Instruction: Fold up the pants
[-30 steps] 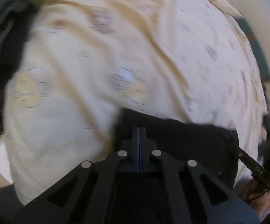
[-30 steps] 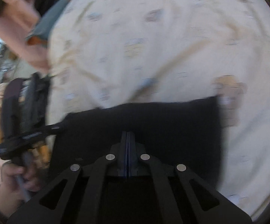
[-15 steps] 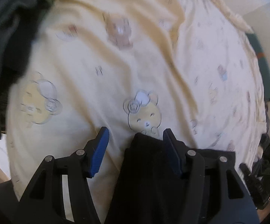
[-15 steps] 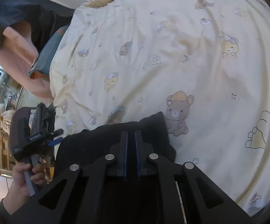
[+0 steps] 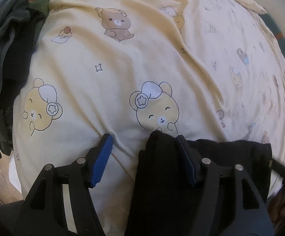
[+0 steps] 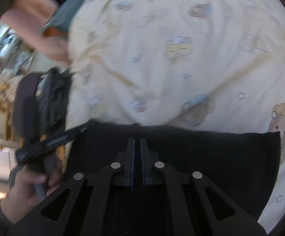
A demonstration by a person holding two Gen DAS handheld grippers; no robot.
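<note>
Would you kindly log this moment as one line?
left tool: opening, pants corner between pads | right tool: shut over pants | bedsheet: underneath

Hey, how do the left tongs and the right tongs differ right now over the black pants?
The left tongs stand apart and are opening, blue pads showing; the right tongs are nearly together. A peak of the black fabric pants leans on the left tongs' one pad, unpinched; whether the right tongs pinch any cloth is unclear. Both point down at the pants on the yellow bear-print bedsheet.
</note>
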